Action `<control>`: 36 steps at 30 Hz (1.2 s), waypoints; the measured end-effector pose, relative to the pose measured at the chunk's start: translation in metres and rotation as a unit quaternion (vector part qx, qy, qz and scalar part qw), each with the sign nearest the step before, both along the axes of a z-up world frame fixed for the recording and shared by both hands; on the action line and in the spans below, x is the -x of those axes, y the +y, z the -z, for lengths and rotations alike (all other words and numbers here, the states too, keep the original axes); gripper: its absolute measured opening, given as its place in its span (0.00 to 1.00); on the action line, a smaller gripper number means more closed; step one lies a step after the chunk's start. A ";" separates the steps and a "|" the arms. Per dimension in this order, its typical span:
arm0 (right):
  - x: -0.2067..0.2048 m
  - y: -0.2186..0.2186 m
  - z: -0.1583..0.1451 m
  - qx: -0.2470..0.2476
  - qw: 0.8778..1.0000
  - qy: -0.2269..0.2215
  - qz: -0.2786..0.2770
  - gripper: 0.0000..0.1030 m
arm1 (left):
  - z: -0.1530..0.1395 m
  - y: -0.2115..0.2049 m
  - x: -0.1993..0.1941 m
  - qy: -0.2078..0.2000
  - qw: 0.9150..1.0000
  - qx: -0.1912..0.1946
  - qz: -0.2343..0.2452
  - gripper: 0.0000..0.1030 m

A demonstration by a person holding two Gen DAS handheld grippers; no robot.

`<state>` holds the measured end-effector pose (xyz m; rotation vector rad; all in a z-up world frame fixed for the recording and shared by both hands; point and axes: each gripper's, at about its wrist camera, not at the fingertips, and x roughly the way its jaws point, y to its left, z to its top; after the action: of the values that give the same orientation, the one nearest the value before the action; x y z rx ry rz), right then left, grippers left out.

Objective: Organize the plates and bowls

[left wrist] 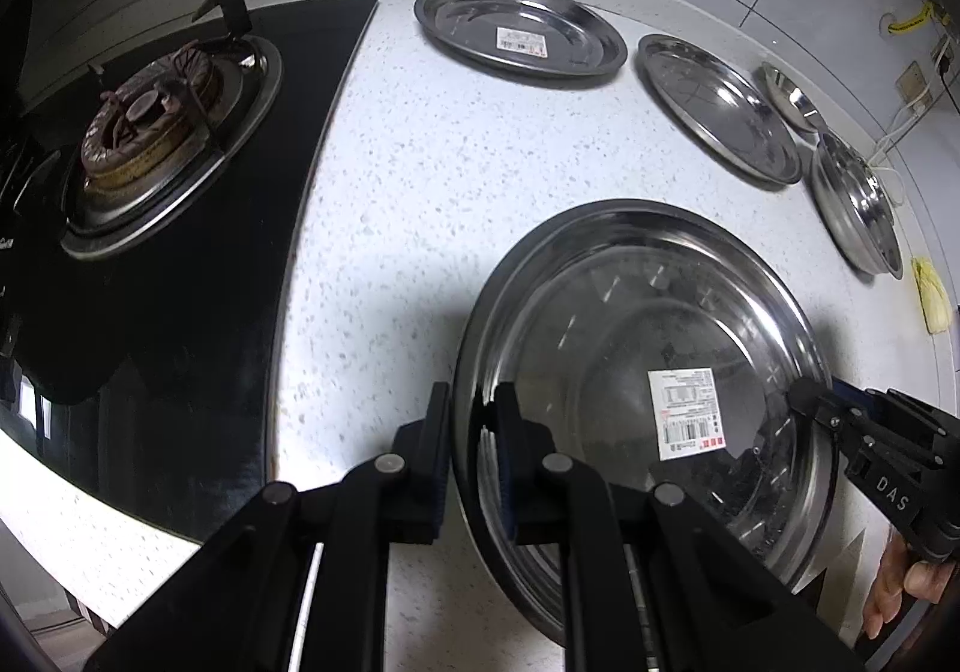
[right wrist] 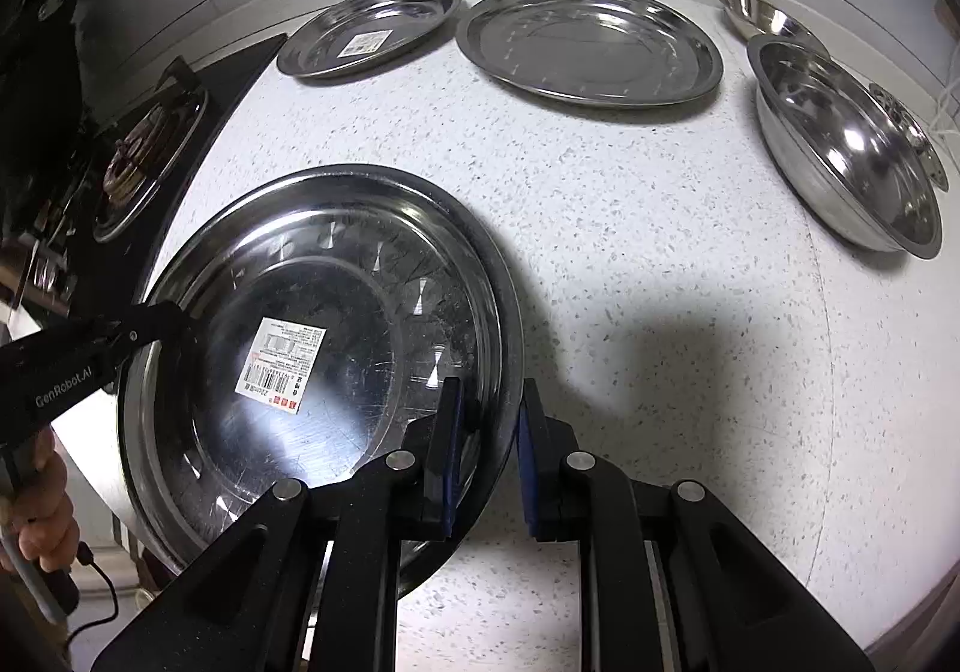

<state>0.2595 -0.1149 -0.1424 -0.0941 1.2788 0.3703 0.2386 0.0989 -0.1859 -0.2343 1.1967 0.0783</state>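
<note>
Plate in my grippers (left wrist: 600, 312): mirror-bright steel, white label printed in black with red marks.
Bench (left wrist: 420, 180): white, speckled grey.
My left gripper (left wrist: 474, 432): black, blue pads.
My right gripper (right wrist: 489, 444): black, blue pads.
Stove left of my left gripper (left wrist: 180, 282): glossy black, brown burner.
Plates beyond my grippers (right wrist: 591, 42): silver.

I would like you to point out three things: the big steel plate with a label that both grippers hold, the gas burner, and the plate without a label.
big steel plate (right wrist: 336, 276), right wrist view, inner floor above its label.
gas burner (left wrist: 150, 114), left wrist view, centre cap.
plate without a label (right wrist: 591, 42), right wrist view, flat middle.
</note>
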 end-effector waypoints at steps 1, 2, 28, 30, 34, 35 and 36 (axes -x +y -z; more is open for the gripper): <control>0.001 -0.001 0.000 0.000 1.000 -0.001 -0.001 0.15 | 0.000 -0.003 0.002 0.000 1.000 -0.001 0.000 0.12; 0.003 -0.004 0.001 -0.001 1.000 -0.002 -0.003 0.15 | 0.001 -0.007 0.004 0.000 1.000 -0.002 0.002 0.12; 0.046 -0.091 -0.011 0.005 0.999 -0.037 0.021 0.15 | -0.003 -0.084 0.030 -0.032 0.999 0.010 0.041 0.12; 0.045 -0.091 -0.007 0.003 0.999 -0.034 0.018 0.14 | -0.001 -0.081 0.030 -0.032 0.999 0.009 0.034 0.12; 0.040 -0.085 -0.001 -0.003 0.999 -0.035 0.009 0.14 | -0.001 -0.075 0.028 -0.042 0.999 -0.011 0.016 0.12; 0.039 -0.083 0.000 -0.003 0.999 -0.038 0.004 0.14 | -0.001 -0.073 0.027 -0.044 0.999 -0.011 0.015 0.12; 0.038 -0.082 0.000 -0.004 0.999 -0.038 0.004 0.14 | 0.000 -0.072 0.026 -0.042 0.999 -0.011 0.016 0.12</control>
<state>0.2212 -0.1964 -0.1426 -0.0948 1.2020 0.3617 0.2125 0.0269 -0.1860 -0.1968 1.1148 0.0530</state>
